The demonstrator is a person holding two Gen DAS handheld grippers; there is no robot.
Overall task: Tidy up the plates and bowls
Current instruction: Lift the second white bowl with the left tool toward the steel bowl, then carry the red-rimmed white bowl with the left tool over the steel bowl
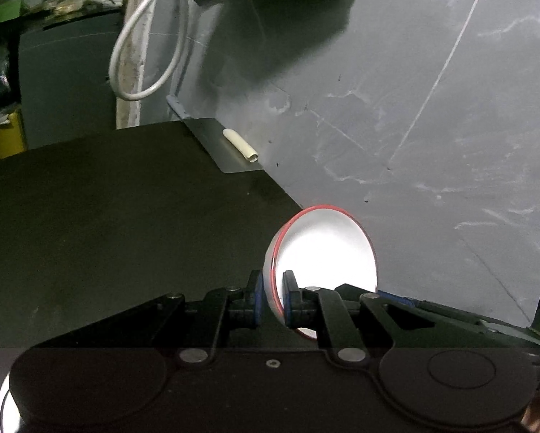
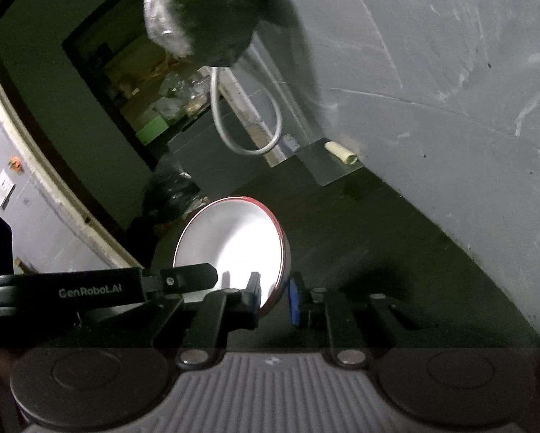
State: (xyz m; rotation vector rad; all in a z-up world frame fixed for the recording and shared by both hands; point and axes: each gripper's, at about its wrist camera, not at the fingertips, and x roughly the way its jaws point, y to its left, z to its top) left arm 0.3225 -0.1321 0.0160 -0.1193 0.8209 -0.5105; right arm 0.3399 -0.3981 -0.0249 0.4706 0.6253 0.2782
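Above dark table (image 1: 107, 216): left tongs (image 1: 270, 297), right tongs (image 2: 274, 297) each clamped on bowl (image 1: 324, 249) rim.

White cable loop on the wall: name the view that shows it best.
Left wrist view: the white cable loop hangs fully exposed against the dark background, its curve complete. In the right wrist view the cable loop is smaller, and a hanging dark bundle hides its top.
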